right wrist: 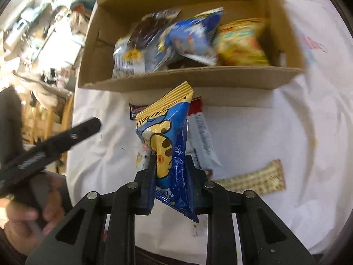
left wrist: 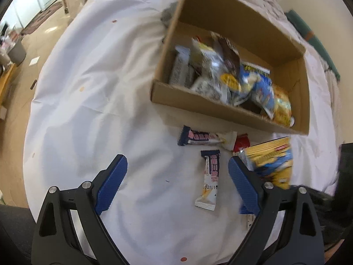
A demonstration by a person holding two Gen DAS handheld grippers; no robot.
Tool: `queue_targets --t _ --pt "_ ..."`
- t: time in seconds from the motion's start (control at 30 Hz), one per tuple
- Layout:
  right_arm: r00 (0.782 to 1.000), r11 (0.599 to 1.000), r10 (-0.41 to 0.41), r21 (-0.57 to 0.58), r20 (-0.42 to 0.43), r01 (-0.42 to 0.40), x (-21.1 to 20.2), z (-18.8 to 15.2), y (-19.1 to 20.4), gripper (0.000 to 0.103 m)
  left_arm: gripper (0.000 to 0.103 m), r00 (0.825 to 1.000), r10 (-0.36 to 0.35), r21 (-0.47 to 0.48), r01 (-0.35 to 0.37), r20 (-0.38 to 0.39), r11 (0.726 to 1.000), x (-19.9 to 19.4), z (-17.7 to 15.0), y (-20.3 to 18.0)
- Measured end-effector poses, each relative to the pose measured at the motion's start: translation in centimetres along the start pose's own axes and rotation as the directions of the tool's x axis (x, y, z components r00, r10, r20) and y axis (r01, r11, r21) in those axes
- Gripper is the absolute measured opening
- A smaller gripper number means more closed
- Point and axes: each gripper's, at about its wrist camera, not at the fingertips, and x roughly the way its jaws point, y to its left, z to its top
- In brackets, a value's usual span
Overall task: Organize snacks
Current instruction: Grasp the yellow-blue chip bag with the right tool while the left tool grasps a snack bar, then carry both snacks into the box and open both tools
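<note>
Had the right hand-held gripper (right wrist: 170,158) pinching a blue-and-yellow snack bag (right wrist: 165,137) low on its body, jaws pressed into the foil and the bag's crimped top pointing up and forward toward the box. Held it clear of the bench, in front of the cardboard box (right wrist: 198,77) and not yet over its rim. Had the left hand-held gripper (left wrist: 177,162) spread wide and gripping nothing, poised above a white-and-navy bar (left wrist: 210,176) on the white cloth (left wrist: 88,88).

Saw more strays near that bar: a second navy bar (left wrist: 198,137) and a red packet (left wrist: 241,142) just before the box's near wall, a silvery wrapper (right wrist: 203,139) behind the held bag, and a pale wafer bar (right wrist: 253,182) further right. Found the box already crowded along its near side with bags standing on edge (far half looked bare).

Judged the main risks as these: could lose the bag from so low a pinch on slick foil, especially if swung quickly; could catch its tall top on the box's near wall if brought in too low, nudging the light box across the cloth; could drop it onto the packed bags, from where it might slide out again. Might also clash the two grippers, working so close together over the strays.
</note>
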Motion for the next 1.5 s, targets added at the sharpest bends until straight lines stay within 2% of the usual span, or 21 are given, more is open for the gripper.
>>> queue_targets --t 0.1,0.2,0.27,0.3,0.33,0.37,0.43,0.53,0.63,0.7,0.77,0.9,1.0,1.07,1.1,1.23,1.4,1.5 --pt "0.999 1.0 0.018 0.019 0.028 -0.019 -1.2 -0.7 -1.1 0.024 0.086 0.998 0.016 0.043 -0.013 -0.057 0.999 2.1 -0.6 -1.4" --pt "0.999 1.0 0.01 0.026 0.043 -0.011 -1.9 -1.4 -2.1 0.024 0.073 0.993 0.004 0.062 0.004 -0.121 0.998 4.1 -1.2 -2.6" --pt "0.999 0.999 0.006 0.035 0.047 -0.007 -2.1 -1.7 -2.7 0.024 0.055 0.985 0.016 0.1 0.001 -0.169 0.995 5.9 -1.7 -3.8" --pt "0.999 0.999 0.004 0.037 0.049 -0.006 -2.4 -2.1 -2.6 0.024 0.051 0.983 0.029 0.124 -0.006 -0.183 0.992 6.6 -2.1 -4.2" --pt "0.999 0.999 0.002 0.04 0.05 -0.004 -2.5 -2.3 -2.7 0.024 0.042 0.981 0.051 0.152 -0.022 -0.186 0.988 6.9 -2.3 -4.6" --pt "0.999 0.999 0.001 0.045 0.051 -0.003 -2.4 -2.2 -2.9 0.024 0.015 0.982 0.074 0.18 -0.042 -0.176 0.983 7.1 -2.5 -4.9" --pt "0.999 0.999 0.002 0.053 0.054 -0.005 -2.5 -1.9 -2.7 0.024 0.014 0.978 0.08 0.215 -0.037 -0.192 0.976 7.0 -2.5 -5.3" --pt "0.998 0.998 0.017 0.062 0.055 -0.021 -2.6 -1.3 -2.7 0.024 0.014 0.978 0.035 0.136 -0.007 -0.204 0.991 6.2 -2.4 -4.0" --pt "0.997 0.998 0.044 0.035 0.067 -0.046 -3.2 -0.9 -1.0 0.024 0.014 0.984 0.011 0.1 0.007 -0.179 0.995 4.7 -2.4 -3.1" --pt "0.996 0.999 0.047 -0.007 0.082 -0.046 -3.6 -1.1 0.5 0.024 0.014 0.989 0.011 0.117 0.006 -0.148 0.993 3.4 -2.7 -3.1" --pt "0.991 0.996 0.087 -0.015 0.098 -0.086 -4.2 -1.2 1.3 0.024 0.014 0.993 0.016 0.127 -0.002 -0.116 0.992 1.7 -3.0 -2.8" --pt "0.97 0.99 0.14 -0.039 0.199 -0.135 -7.0 -0.9 2.2 0.024 0.014 0.998 0.003 0.106 0.004 -0.06 0.994 -1.6 -2.8 -2.7" --pt "0.947 0.983 0.179 -0.02 0.266 -0.181 -8.8 -0.4 1.4 0.024 0.014 1.0 -0.001 0.123 -0.001 0.018 0.992 -4.5 -1.9 -3.1" --pt "0.934 0.979 0.196 -0.007 0.298 -0.203 -9.7 0.1 1.0 0.024 0.014 0.997 -0.002 0.136 -0.008 0.074 0.991 -6.5 -0.4 -3.4" --pt "0.928 0.978 0.197 0.001 0.316 -0.208 -10.3 0.5 0.7 0.024 0.014 0.996 -0.003 0.136 -0.009 0.09 0.991 -6.9 1.4 -3.0" --pt "0.903 0.975 0.197 0.024 0.381 -0.223 -12.3 2.0 -0.1 0.024 0.014 0.99 -0.009 0.14 -0.011 0.138 0.99 -8.6 3.9 -2.0" --pt "0.892 0.979 0.166 0.039 0.419 -0.201 -13.8 3.8 -0.8 0.024 0.014 0.982 -0.011 0.159 -0.02 0.191 0.987 -9.3 6.6 -2.9" --pt "0.895 0.984 0.136 0.047 0.426 -0.172 -13.8 5.2 -1.2 0.024 0.014 0.978 -0.011 0.173 -0.026 0.208 0.985 -9.0 8.0 -3.6"
